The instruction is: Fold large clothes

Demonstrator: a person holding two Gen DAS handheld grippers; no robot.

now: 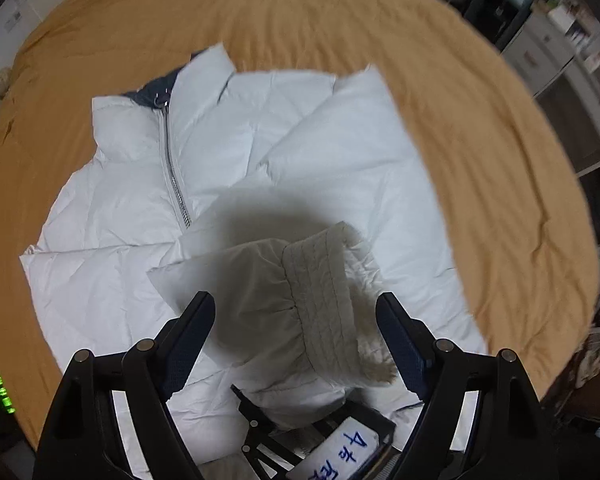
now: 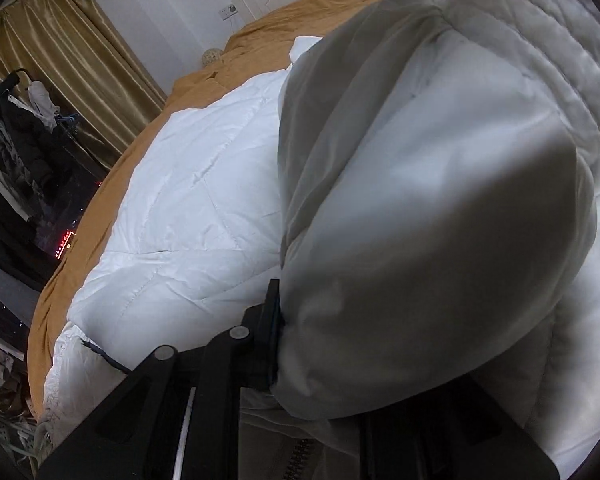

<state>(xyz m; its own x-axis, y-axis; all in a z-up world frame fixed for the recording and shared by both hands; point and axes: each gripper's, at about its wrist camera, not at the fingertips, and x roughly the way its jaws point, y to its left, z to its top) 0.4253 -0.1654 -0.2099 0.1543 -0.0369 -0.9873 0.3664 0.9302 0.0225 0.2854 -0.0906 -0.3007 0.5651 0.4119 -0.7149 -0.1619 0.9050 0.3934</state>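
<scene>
White puffer jacket (image 1: 228, 152) lies flat on the bed's mustard sheet (image 1: 480, 140), zipper (image 1: 174, 168) up. Left hand-held gripper (image 1: 296, 340) hovers above it, jaws wide apart, gripping nothing. Right hand-held gripper (image 2: 316, 344) is clamped on the raised sleeve (image 2: 420, 200), cuff (image 1: 324, 300) up between the left fingers.

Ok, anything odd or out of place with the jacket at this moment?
Nothing damaged. The white puffer jacket lies zipped on the orange bedsheet. One sleeve is lifted off it, bunched and partly shadowed, cuff hanging between the open left tool's fingers; the right tool grips it.
</scene>
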